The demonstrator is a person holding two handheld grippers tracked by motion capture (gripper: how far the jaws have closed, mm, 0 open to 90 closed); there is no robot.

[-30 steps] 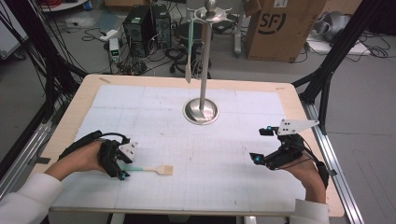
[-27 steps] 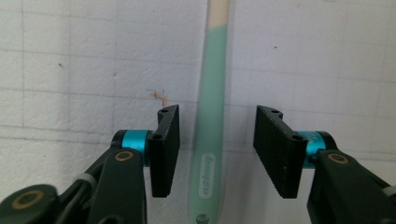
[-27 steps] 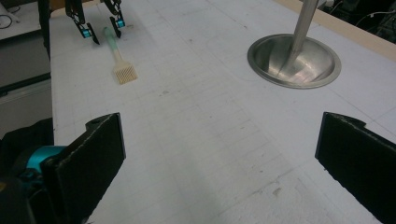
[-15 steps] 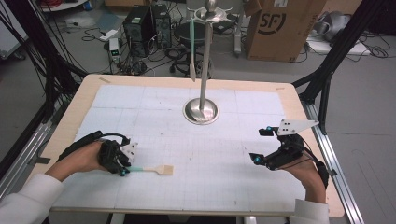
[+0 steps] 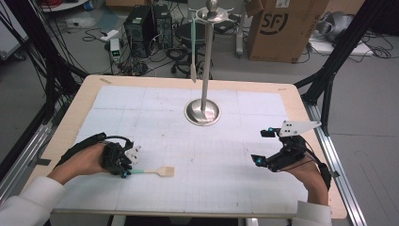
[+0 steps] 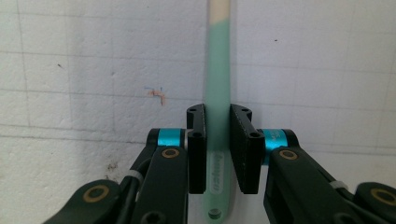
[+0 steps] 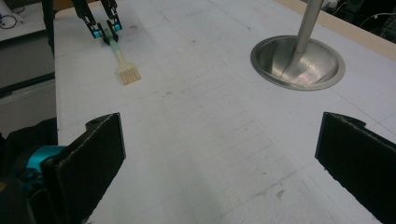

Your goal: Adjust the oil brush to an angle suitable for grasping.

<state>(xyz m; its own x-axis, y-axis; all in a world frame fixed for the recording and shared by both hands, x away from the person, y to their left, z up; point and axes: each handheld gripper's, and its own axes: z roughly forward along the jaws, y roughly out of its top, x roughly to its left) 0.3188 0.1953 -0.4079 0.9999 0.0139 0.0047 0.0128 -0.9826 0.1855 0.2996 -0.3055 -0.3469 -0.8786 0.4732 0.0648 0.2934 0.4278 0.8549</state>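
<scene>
A brush [image 5: 157, 172] with a mint-green handle and a cream head lies flat on the white mat at the front left. My left gripper [image 5: 126, 173] is at the end of the handle. Its jaws have just been closing, and in the left gripper view both pads [image 6: 196, 149] press the sides of the green handle [image 6: 217, 70]. My right gripper [image 5: 261, 147] rests at the front right, open wide with nothing between its jaws [image 7: 219, 154]. In the right gripper view the brush [image 7: 122, 65] and the left gripper [image 7: 103, 29] lie far off at the top left.
A steel stand [image 5: 202, 113] with a round base rises at the middle back of the table, and its base [image 7: 297, 63] is ahead of my right gripper. A green-handled utensil [image 5: 193, 47] hangs from its top. Boxes and cables sit on the floor beyond the table.
The left gripper's jaws have drawn in onto the brush handle. Both hands and the brush stay where they were.
</scene>
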